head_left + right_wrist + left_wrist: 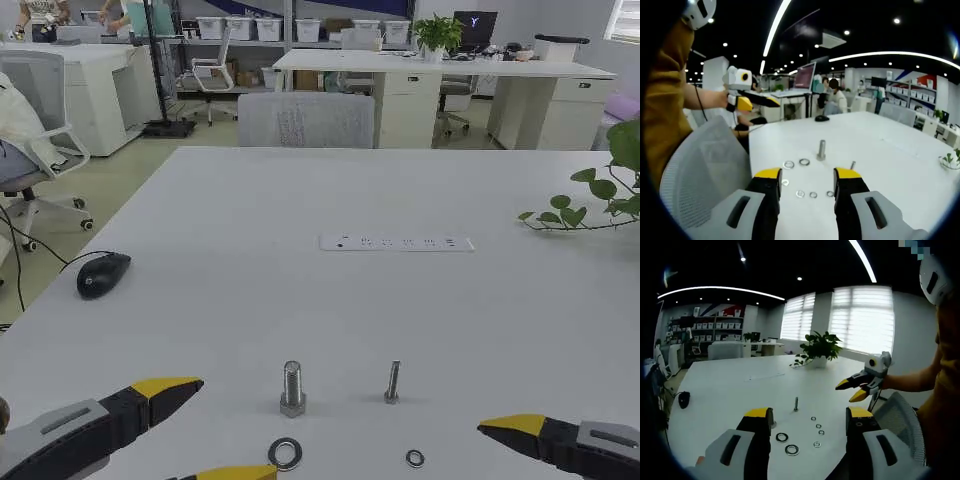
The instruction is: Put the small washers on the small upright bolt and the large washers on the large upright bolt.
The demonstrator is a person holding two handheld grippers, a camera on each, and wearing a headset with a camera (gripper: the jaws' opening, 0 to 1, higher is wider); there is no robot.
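The large upright bolt (292,388) and the thinner small upright bolt (392,383) stand side by side near the table's front edge. In front of them lie a large washer (285,453) and a small washer (415,458). Two large washers (788,164) and several small washers (800,193) lie loose in the right gripper view. My left gripper (235,426) is open at the lower left, short of the large washer. My right gripper (808,173) is open and empty, with the small bolt (853,165) beyond its right jaw. In the left gripper view the left gripper (809,413) holds nothing.
A black mouse (103,272) with its cable lies at the table's left. A white power strip (396,243) is set in the middle, with a trailing plant (600,200) at the right edge. A grey chair (305,120) stands behind the far edge.
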